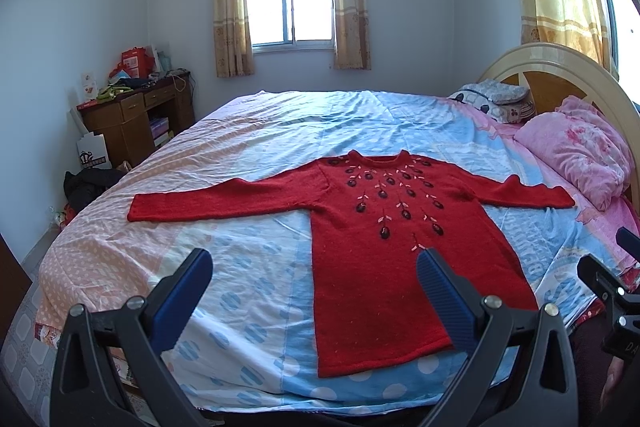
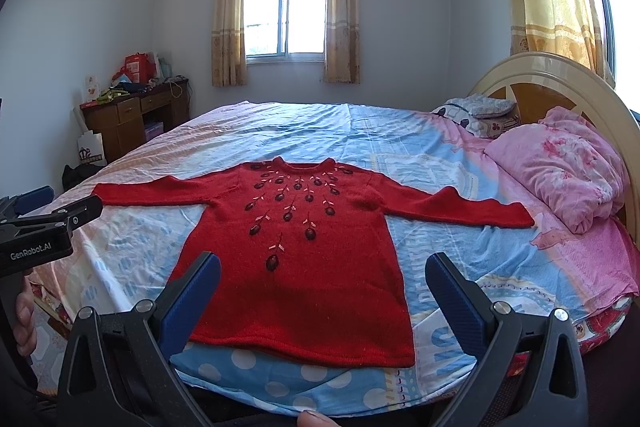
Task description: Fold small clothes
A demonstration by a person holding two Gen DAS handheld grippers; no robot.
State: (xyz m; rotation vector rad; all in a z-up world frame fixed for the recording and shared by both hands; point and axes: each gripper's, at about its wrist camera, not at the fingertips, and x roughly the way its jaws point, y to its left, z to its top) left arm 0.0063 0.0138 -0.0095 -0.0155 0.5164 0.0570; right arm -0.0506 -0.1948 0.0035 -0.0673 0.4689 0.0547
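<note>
- Here, a red sweater (image 1: 372,247) lying flat and face up on the bed (image 1: 256,155), both sleeves stretched straight out to the sides, hem toward the near edge, neck pointing away toward the window (image 1: 289,5).
- Dark embroidered flowers fanning down from the sweater's collar across the chest.
- Above the sweater's hem on its left side, the left gripper (image 1: 314,281), jaws spread wide, nothing between them; one blue finger (image 1: 444,301) over the red knit, the other over the sheet.
- Above the sweater's hem, the right gripper (image 2: 323,287), likewise released and empty, fingers well apart and straddling the sweater's lower body.
- Beyond the sweater's right-hand sleeve, a pink quilt (image 2: 568,171) bunched against the cream headboard (image 2: 560,79), with pillows (image 2: 476,115) farther back.
- Past the sweater's other sleeve, off the bed, a cluttered wooden desk (image 1: 136,115) against the wall.
</note>
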